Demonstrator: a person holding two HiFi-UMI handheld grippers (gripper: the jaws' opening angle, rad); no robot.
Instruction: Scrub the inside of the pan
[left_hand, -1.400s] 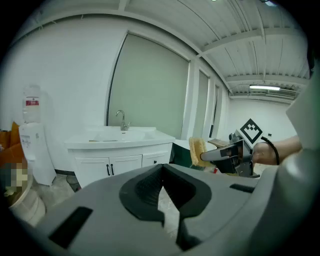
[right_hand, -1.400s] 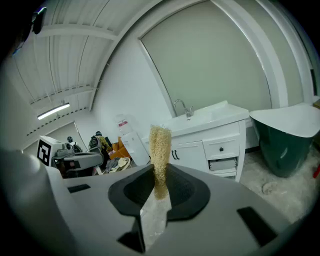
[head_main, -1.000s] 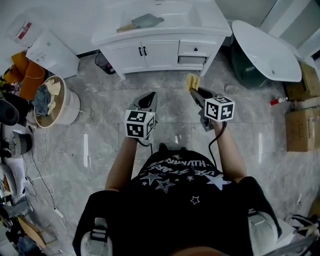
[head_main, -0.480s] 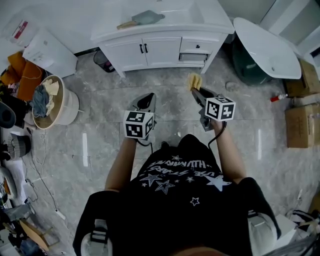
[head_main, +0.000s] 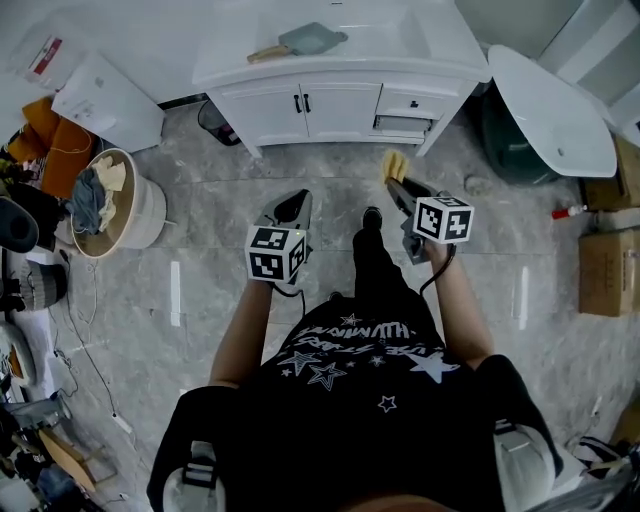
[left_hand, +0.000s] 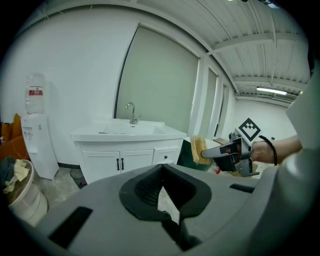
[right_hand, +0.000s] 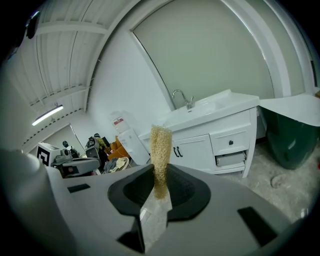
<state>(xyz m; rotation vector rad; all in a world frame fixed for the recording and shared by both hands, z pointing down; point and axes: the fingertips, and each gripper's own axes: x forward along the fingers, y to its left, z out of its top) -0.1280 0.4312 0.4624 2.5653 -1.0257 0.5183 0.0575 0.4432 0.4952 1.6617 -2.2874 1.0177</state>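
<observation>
A grey pan with a wooden handle lies on the white vanity top, far ahead of both grippers. My left gripper is shut with nothing between its jaws; in the left gripper view the jaws meet on empty air. My right gripper is shut on a yellow scrub sponge, which stands upright between the jaws in the right gripper view as a coarse yellow pad. Both grippers are held over the floor in front of the cabinet. A shoe shows between them.
The white vanity cabinet with a faucet stands ahead. A white bathtub is at the right, cardboard boxes beyond it. A round bin with cloths and a water dispenser stand at the left.
The person has stepped toward the vanity and a foot now shows between the grippers. Both grippers have moved forward with the body, still shut, the sponge still in the right one.
</observation>
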